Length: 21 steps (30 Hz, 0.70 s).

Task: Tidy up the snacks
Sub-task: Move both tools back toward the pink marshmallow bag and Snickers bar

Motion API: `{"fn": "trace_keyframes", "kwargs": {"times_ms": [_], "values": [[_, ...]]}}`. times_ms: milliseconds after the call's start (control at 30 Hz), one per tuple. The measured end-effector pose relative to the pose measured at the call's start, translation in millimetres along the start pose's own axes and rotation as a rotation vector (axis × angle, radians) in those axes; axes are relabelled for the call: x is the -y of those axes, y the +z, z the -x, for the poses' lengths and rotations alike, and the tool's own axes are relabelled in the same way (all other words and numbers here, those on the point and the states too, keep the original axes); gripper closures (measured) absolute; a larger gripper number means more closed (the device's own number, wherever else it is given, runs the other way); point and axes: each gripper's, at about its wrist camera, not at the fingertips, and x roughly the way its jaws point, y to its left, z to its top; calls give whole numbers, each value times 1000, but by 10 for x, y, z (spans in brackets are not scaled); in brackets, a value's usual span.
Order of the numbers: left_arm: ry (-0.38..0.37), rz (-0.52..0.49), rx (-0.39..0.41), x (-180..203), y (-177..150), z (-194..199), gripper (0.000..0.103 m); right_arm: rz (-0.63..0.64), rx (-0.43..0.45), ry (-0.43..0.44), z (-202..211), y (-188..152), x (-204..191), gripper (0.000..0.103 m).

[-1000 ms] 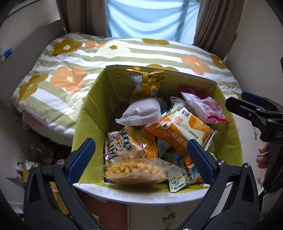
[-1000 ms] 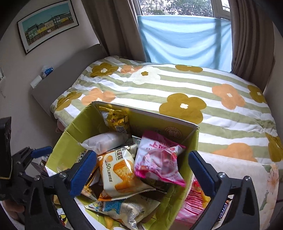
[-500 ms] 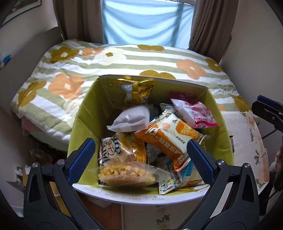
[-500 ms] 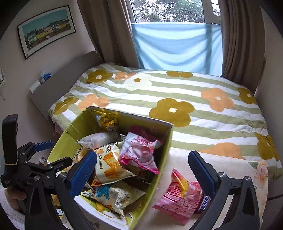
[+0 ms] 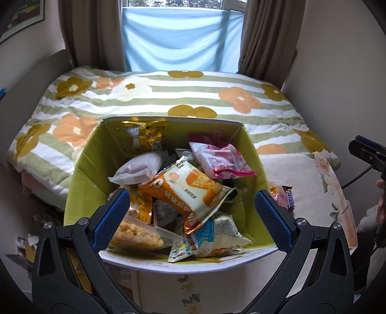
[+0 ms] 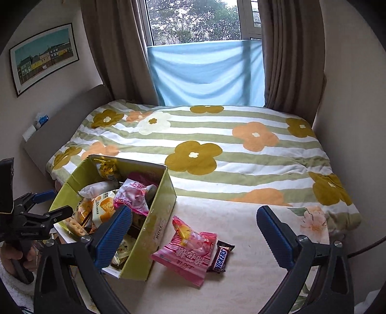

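Two grippers, left [image 5: 190, 222] and right [image 6: 194, 238], gape empty (jaws spread); a "SNICKERS" bar [image 6: 220, 258] lies beside the green box [image 6: 154, 217].

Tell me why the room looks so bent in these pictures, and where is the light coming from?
Both views are fisheye: in the right wrist view the curtains bow outward and the corners go black. Daylight enters through the window, brightest there and soft on the bed. In the left wrist view the foil on the orange packet glints inside the green box; everything looks sharp.
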Motion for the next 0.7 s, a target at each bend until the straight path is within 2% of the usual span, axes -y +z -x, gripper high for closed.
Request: {"fn": "trace_keyframes", "kwargs": {"times_ms": [333,533,700], "values": [[88,85,9,789,-138,62,1,55,-54,75,-56,-185,654,0],[157,141,14,1206,-291,11,1,95,-139,102,-357,-391,903,0],[196,225,5,1421,-546,-79,1,82,-248,107,-844,-633,987,20]]}}
